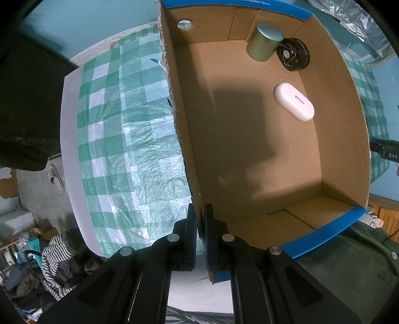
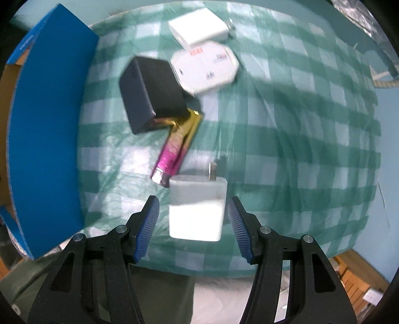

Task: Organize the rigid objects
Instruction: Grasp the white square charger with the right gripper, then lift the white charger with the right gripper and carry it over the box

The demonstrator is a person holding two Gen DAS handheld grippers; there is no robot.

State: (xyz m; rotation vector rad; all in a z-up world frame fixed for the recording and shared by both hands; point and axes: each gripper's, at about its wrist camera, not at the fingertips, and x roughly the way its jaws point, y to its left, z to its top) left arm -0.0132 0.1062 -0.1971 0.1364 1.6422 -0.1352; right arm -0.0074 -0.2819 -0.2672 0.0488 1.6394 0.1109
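Note:
My left gripper [image 1: 200, 219] is shut on the near left wall of the cardboard box [image 1: 182, 139]. Inside the box lie a green tin [image 1: 263, 41], a black round part [image 1: 294, 54] and a white KINYO case [image 1: 293, 101]. My right gripper [image 2: 193, 219] is open, its jaws on either side of a white plug charger [image 2: 197, 209] on the checked cloth, apart from it. Beyond the charger lie a pink-gold bar [image 2: 177, 147], a black block [image 2: 152, 93], a white octagonal adapter [image 2: 207, 66] and a white square adapter [image 2: 199, 23].
The box's blue outer wall [image 2: 47, 129] stands left of the objects in the right wrist view. The green checked cloth [image 1: 129, 139] covers the table. Clothes and clutter [image 1: 57, 261] lie on the floor beyond the table edge.

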